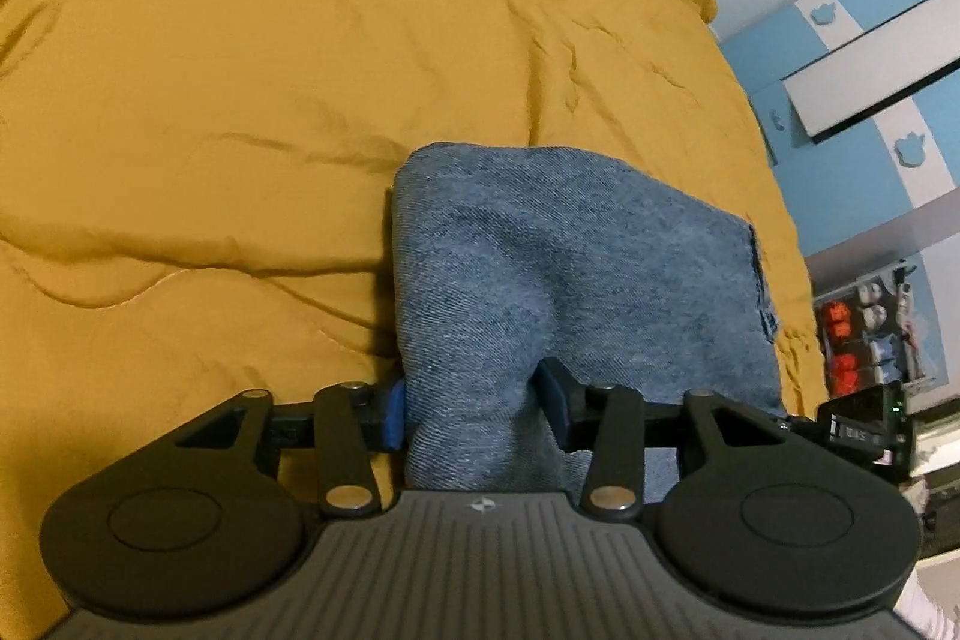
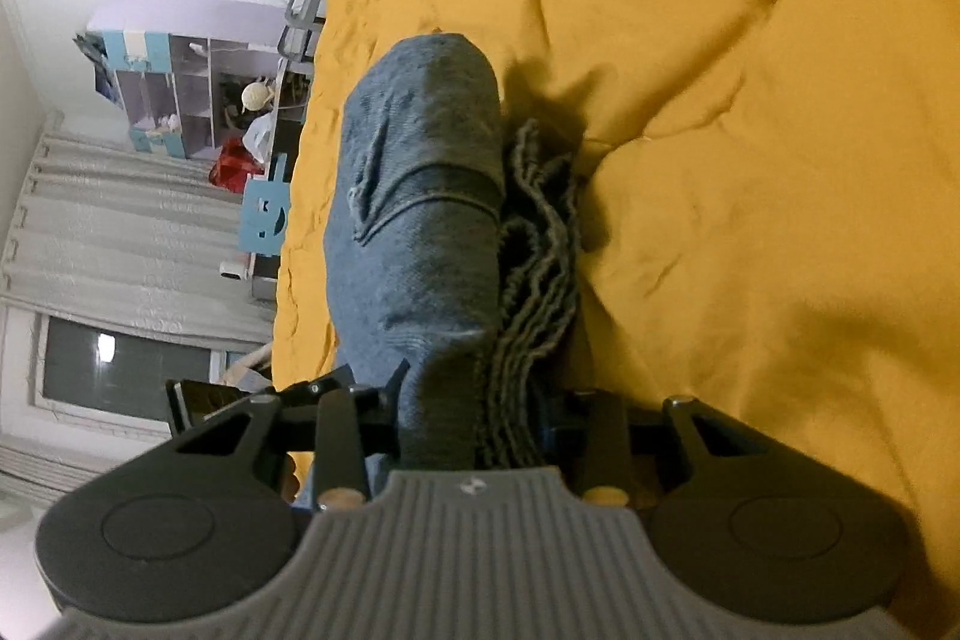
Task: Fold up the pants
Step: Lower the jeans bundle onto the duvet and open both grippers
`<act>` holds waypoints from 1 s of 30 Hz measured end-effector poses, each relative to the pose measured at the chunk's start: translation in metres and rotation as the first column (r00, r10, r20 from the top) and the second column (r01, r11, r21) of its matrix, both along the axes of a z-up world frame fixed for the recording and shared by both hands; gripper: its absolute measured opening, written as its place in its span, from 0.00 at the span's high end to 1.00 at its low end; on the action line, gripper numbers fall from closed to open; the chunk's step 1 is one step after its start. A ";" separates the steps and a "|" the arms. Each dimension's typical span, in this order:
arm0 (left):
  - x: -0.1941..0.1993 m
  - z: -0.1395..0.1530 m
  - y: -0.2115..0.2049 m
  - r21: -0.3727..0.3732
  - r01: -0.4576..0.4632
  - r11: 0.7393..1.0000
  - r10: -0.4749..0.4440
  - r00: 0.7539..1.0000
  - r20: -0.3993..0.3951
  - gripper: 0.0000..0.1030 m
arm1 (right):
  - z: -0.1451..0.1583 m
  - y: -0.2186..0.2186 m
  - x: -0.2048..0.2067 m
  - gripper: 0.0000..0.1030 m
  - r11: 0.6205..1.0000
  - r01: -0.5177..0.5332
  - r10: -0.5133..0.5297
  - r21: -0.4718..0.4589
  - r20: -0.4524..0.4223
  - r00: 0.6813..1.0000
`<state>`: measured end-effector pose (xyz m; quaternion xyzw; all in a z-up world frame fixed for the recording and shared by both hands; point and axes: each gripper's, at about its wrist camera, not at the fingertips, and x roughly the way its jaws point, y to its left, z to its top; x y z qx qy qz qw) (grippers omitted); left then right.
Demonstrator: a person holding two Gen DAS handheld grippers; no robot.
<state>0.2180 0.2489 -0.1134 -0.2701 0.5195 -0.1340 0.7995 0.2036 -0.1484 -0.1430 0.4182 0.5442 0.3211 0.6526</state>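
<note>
On the wrinkled mustard-yellow bedspread (image 1: 240,100) lie the pants (image 1: 558,280), blue denim folded into a thick, compact bundle with a smooth rounded fold at the far end, a stitched seam across one layer and several stacked raw edges showing along the right side in the right wrist view. The left gripper (image 1: 474,406) is closed on the near end of the bundle, blue pads pressing bunched cloth between them, and the right gripper (image 2: 474,418) likewise clamps the near end of the layers. Beyond the bed stand blue-and-white cabinets (image 1: 870,58) and grey curtains (image 2: 120,220).
</note>
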 end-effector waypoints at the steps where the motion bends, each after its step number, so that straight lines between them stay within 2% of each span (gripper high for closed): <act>1: -0.001 0.005 -0.002 0.028 0.000 1.000 0.000 1.000 0.002 0.44 | 0.003 0.001 0.001 0.67 1.000 -0.007 0.007 -0.014 0.006 1.000; 2: -0.003 0.010 -0.004 0.067 0.002 0.998 -0.003 1.000 0.004 0.37 | 0.006 0.003 0.000 0.62 0.999 -0.015 0.015 -0.029 0.014 1.000; 6: -0.013 0.042 -0.020 0.251 0.010 0.968 -0.017 0.999 0.027 0.36 | 0.035 0.009 -0.001 0.41 0.989 -0.032 0.046 -0.146 0.094 0.995; 10: -0.040 0.091 -0.035 0.367 -0.029 0.930 -0.026 0.989 0.144 0.36 | 0.087 0.012 -0.012 0.37 0.941 -0.003 0.092 -0.339 0.247 0.965; 13: -0.071 0.133 -0.055 0.441 -0.057 0.896 -0.072 0.960 0.269 0.36 | 0.138 0.016 -0.033 0.31 0.887 0.043 0.156 -0.459 0.387 0.909; 15: -0.097 0.159 -0.071 0.492 -0.082 0.867 -0.106 0.934 0.342 0.34 | 0.175 0.021 -0.052 0.24 0.851 0.086 0.209 -0.519 0.484 0.849; 18: -0.136 0.190 -0.099 0.564 -0.152 0.811 -0.144 0.884 0.445 0.28 | 0.215 0.023 -0.088 0.21 0.819 0.149 0.258 -0.554 0.587 0.767; 22: -0.182 0.210 -0.132 0.613 -0.265 0.744 -0.160 0.821 0.548 0.16 | 0.247 0.018 -0.144 0.21 0.811 0.215 0.275 -0.544 0.679 0.681; 24: -0.205 0.213 -0.146 0.618 -0.325 0.716 -0.156 0.788 0.595 0.11 | 0.256 0.022 -0.166 0.21 0.812 0.238 0.270 -0.533 0.704 0.657; 25: -0.215 0.213 -0.152 0.616 -0.347 0.707 -0.149 0.778 0.610 0.09 | 0.260 0.022 -0.180 0.21 0.814 0.246 0.266 -0.526 0.714 0.648; 27: -0.228 0.209 -0.163 0.598 -0.378 0.706 -0.120 0.769 0.628 0.07 | 0.264 0.027 -0.198 0.21 0.814 0.262 0.257 -0.519 0.725 0.639; 30: -0.240 0.197 -0.173 0.573 -0.431 0.697 -0.056 0.764 0.642 0.06 | 0.260 0.034 -0.229 0.21 0.791 0.314 0.239 -0.525 0.737 0.632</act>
